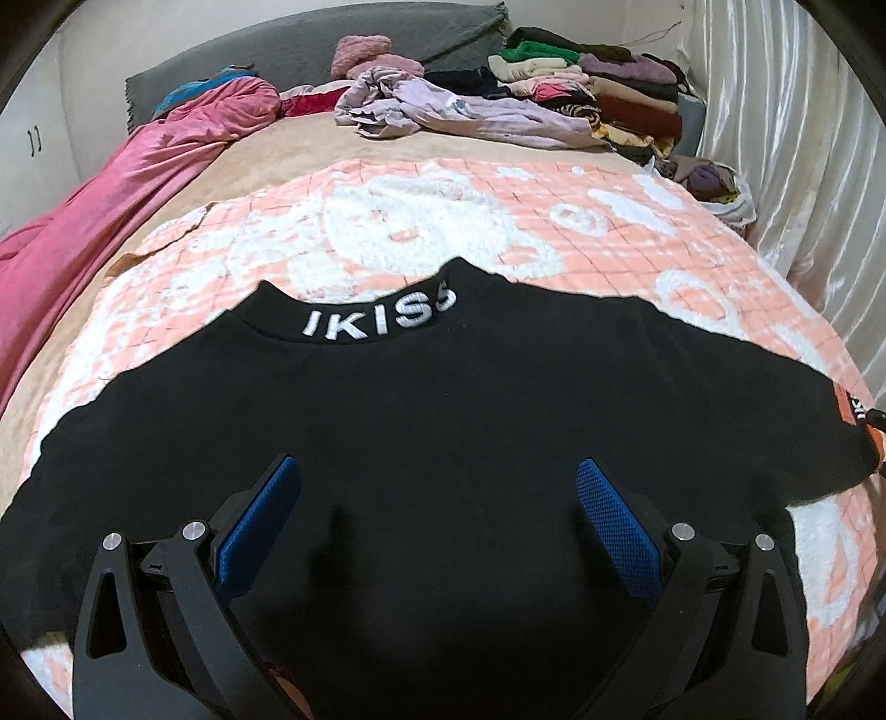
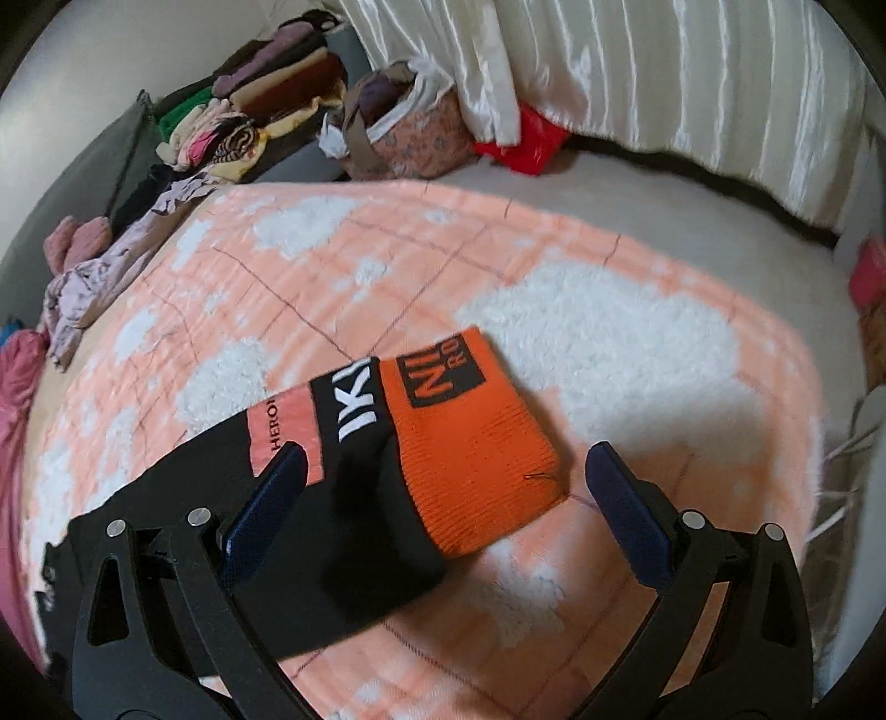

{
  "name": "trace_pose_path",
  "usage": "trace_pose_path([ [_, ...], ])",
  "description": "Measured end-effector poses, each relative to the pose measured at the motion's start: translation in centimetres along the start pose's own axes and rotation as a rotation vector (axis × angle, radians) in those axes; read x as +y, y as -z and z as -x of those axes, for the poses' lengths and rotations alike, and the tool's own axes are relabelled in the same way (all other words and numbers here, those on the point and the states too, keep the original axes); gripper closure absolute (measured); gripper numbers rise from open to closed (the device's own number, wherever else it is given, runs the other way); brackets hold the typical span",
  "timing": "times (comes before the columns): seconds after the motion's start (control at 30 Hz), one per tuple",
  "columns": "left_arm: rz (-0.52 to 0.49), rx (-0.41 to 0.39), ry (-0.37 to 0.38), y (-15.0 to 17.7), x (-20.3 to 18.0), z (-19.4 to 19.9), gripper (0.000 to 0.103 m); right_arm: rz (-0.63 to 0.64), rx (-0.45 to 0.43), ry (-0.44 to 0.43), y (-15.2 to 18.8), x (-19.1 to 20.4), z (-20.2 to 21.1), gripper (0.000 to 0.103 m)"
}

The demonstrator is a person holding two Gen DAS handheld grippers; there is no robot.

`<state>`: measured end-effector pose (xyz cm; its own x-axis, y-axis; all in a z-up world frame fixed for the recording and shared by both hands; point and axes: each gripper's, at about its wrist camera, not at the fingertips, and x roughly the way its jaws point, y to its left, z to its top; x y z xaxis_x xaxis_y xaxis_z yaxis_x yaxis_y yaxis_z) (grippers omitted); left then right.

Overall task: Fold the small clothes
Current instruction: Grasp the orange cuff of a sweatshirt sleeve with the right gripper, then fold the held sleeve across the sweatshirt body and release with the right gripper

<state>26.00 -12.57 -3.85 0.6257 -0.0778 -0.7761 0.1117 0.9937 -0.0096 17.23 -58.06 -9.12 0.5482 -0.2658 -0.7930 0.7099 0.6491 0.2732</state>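
**Black sweater laid flat, both grippers apart**

A peach-and-white blanket [image 1: 554, 221] is spread over the bed. The black sweater [image 1: 443, 399] is laid flat on it, collar away from the left wrist camera. Its orange cuff [image 2: 476, 459] rests on the blanket. The left gripper [image 1: 437, 498] and right gripper [image 2: 446, 482] are held wide apart above the fabric, gripping nothing.

a home bedroom. wide bed [image 1: 266, 160] under a peach-and-white fleece blanket [image 1: 554, 221]. along its far edge, stacks of folded clothes [image 1: 603, 88], a loose lilac heap [image 1: 443, 105], a grey blanket [image 1: 354, 39]. pink sheet [image 1: 111, 188] down the left edge. satin curtains [image 2: 637, 72] on the right; cloth bag [image 2: 410, 133] below them.
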Motion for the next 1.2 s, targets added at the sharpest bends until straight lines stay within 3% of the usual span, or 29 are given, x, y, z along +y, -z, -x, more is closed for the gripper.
trace_pose_path([
  [0.03, -0.001, 0.0, -0.001, 0.1, -0.1, -0.1, 0.004, -0.002, 0.011, -0.014, 0.0, 0.0, -0.4, 0.013],
  [0.1, 0.0, 0.004, -0.009, 0.4, -0.2, -0.4, 0.004, 0.011, -0.004, -0.026, 0.0, 0.5, -0.3, 0.035],
  [0.13, 0.004, 0.006, -0.01, 0.5, -0.2, -0.5, 0.004, 0.015, -0.008, -0.046, 0.0, 0.7, -0.2, 0.041],
  [0.2, 0.01, 0.008, -0.016, 0.7, -0.2, -0.6, 0.004, 0.0, -0.003, -0.093, -0.1, 0.6, -0.2, 0.067],
  [0.27, 0.012, 0.005, -0.019, 0.8, -0.1, -0.5, 0.004, -0.009, -0.005, -0.136, -0.1, 0.6, 0.0, 0.08],
  [0.53, 0.039, -0.022, -0.021, 0.7, 0.5, 0.8, 0.004, 0.097, -0.101, -0.334, -0.1, 4.4, 3.5, 0.086],
  [0.73, 0.073, -0.031, -0.023, 0.8, 1.6, 1.6, 0.004, 0.25, -0.129, -0.459, 1.5, 10.1, 6.3, 0.087],
  [1.0, 0.131, -0.04, -0.054, 1.1, 4.5, 2.9, 0.004, 0.552, -0.107, -0.647, 7.6, 20.2, 10.4, 0.087],
  [1.2, 0.192, -0.054, -0.083, 1.3, 7.8, 4.0, 0.004, 0.731, -0.033, -0.712, 12.7, 25.3, 11.1, 0.087],
])
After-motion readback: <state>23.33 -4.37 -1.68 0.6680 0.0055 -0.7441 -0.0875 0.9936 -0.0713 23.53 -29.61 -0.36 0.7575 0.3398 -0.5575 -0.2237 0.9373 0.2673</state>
